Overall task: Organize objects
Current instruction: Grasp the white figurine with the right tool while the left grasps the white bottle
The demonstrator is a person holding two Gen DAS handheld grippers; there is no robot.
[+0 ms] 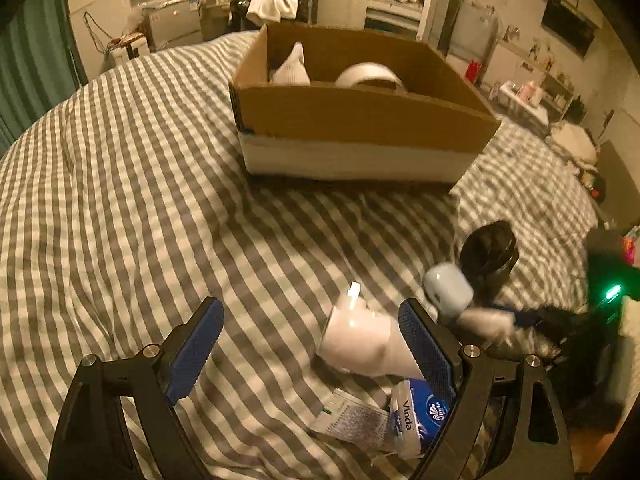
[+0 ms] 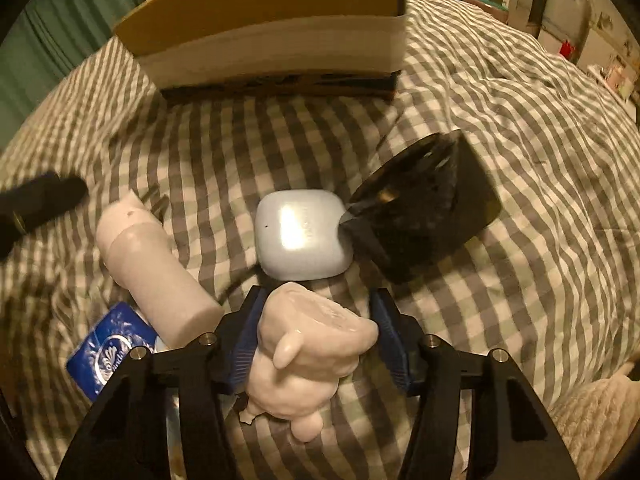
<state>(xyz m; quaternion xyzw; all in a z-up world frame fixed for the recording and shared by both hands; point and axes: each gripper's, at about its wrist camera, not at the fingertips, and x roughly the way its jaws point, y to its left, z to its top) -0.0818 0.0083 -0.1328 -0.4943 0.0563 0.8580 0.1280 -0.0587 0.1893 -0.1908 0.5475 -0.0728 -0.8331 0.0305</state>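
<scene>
A cardboard box (image 1: 360,112) stands on the checked bedspread and holds a white sock (image 1: 292,66) and a tape roll (image 1: 370,74). My left gripper (image 1: 312,328) is open and empty, low over the bed, with a white bottle (image 1: 360,340) lying just inside its right finger. A blue Vinda tissue pack (image 1: 420,412) lies under that finger. My right gripper (image 2: 316,316) is shut on a pale pink pig toy (image 2: 308,356). Just ahead of it lie a pale blue earbud case (image 2: 302,232) and a black jar (image 2: 424,208). The box (image 2: 276,24) stands beyond them.
The bottle (image 2: 156,264) and tissue pack (image 2: 108,352) lie left of my right gripper. The left gripper's black finger (image 2: 40,200) shows at the left edge. The bedspread (image 1: 140,200) is rumpled. Room furniture and a shelf stand behind the bed.
</scene>
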